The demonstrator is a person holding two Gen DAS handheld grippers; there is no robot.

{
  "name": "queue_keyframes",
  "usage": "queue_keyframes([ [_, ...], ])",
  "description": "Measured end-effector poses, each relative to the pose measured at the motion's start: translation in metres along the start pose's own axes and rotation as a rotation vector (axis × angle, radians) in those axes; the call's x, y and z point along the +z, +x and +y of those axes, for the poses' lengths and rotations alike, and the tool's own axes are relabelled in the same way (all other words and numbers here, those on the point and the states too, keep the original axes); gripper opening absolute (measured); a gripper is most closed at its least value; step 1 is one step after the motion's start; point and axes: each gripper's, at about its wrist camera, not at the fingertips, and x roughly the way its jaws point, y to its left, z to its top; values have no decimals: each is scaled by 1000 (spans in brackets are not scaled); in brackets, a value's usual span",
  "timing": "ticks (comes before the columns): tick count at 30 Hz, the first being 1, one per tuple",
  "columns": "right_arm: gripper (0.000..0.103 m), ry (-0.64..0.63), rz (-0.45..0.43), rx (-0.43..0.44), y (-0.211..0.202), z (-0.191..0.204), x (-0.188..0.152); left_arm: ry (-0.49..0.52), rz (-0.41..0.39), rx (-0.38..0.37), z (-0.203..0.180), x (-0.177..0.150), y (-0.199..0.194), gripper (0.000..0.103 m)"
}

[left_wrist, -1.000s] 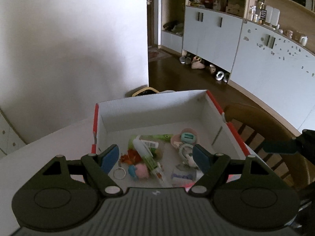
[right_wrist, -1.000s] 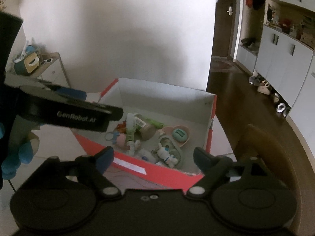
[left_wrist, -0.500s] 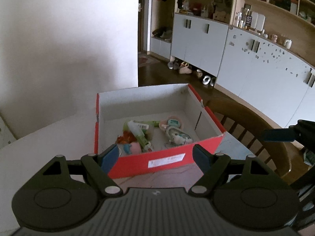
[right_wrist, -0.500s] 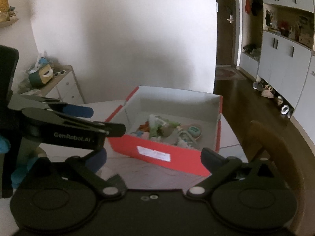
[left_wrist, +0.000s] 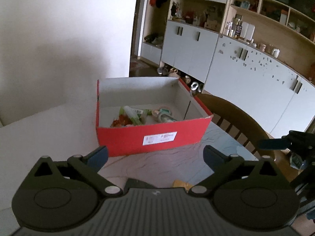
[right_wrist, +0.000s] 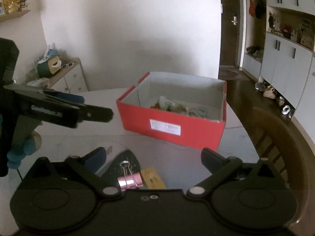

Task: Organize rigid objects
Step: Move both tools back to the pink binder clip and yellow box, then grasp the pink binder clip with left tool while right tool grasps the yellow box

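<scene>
Two hand-held grippers face a red box (left_wrist: 153, 137) that stands toward the far edge of the desk (right_wrist: 177, 157) and already holds a heap of small things. The left hand-held gripper (left_wrist: 155, 155) is opening its jaws, with nothing between them. The right hand-held gripper (right_wrist: 153, 157) has its jaws spread wide and empty. Just under the right one, at the near edge, lie a pink binder clip (right_wrist: 130, 181) and a tan block (right_wrist: 153, 178), touching or nearly so. The clip's wire handles point away toward the box. Both lie below and slightly left of the right jaws' midline, so the right hand looks nearer; the next pick likely calls for a tilt downward.
</scene>
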Motion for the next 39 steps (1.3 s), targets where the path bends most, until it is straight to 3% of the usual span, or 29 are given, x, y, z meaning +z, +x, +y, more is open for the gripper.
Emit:
queue_keyframes([
  [12, 103, -2, 64, -64, 14, -8, -40, -17, 38, 25, 9, -54, 14, 103],
  [22, 100, 22, 127, -49, 37, -19, -55, 41, 79, 14, 0, -103, 41, 103],
  [31, 98, 14, 187, -25, 67, -18, -60, 107, 91, 19, -14, -125, 64, 103],
  [39, 90, -25, 242, 10, 93, -18, -59, 155, 90, 6, -20, -134, 83, 103],
])
